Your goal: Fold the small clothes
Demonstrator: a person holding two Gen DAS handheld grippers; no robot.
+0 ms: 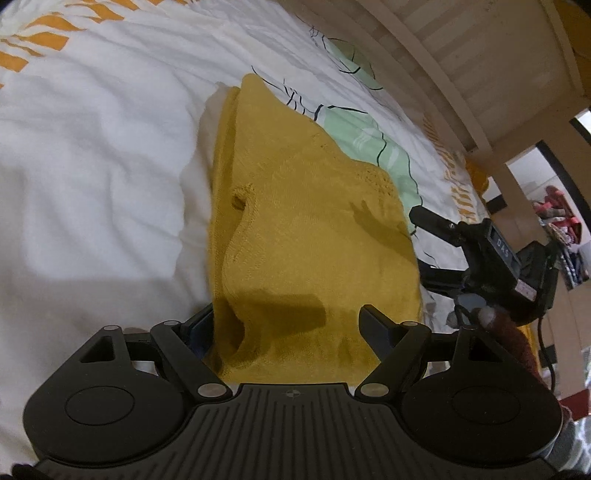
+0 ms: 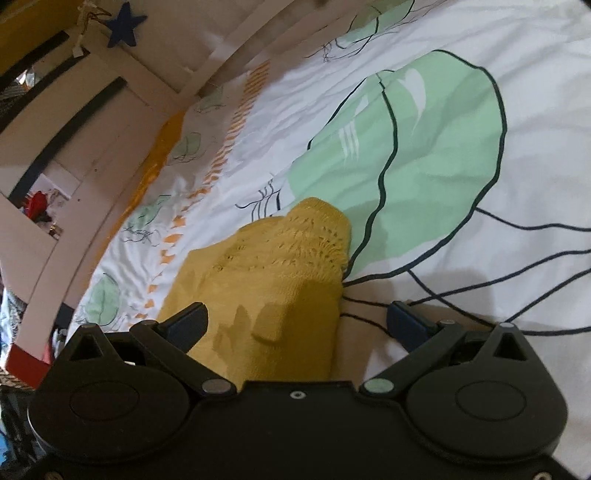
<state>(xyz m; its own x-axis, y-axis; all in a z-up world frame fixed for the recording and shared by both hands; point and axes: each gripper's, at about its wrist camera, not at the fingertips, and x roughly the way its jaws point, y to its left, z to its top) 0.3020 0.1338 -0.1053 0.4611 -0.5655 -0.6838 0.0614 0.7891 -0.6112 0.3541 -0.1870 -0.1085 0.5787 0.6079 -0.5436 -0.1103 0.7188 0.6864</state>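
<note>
A mustard-yellow knitted garment (image 1: 295, 229) lies folded into a long strip on the white bedcover (image 1: 92, 166). My left gripper (image 1: 288, 325) stands open over its near end. The cloth runs between the two fingers, and its edge covers part of the left finger (image 1: 201, 325). My right gripper (image 1: 424, 247) hovers at the garment's right edge, jaws apart. In the right wrist view the right gripper (image 2: 299, 321) is open. The garment's lacy end (image 2: 280, 266) lies between its fingers toward the left one, and bare bedcover (image 2: 535, 147) lies under the right finger (image 2: 410, 321).
The bedcover carries a green jellyfish print (image 2: 424, 158) and orange dashes (image 1: 40, 40). A pale wooden bed rail (image 1: 461, 74) borders the far side. A blue star (image 2: 125, 22) hangs on the rail. Piled clothes (image 1: 561, 221) sit beyond the bed.
</note>
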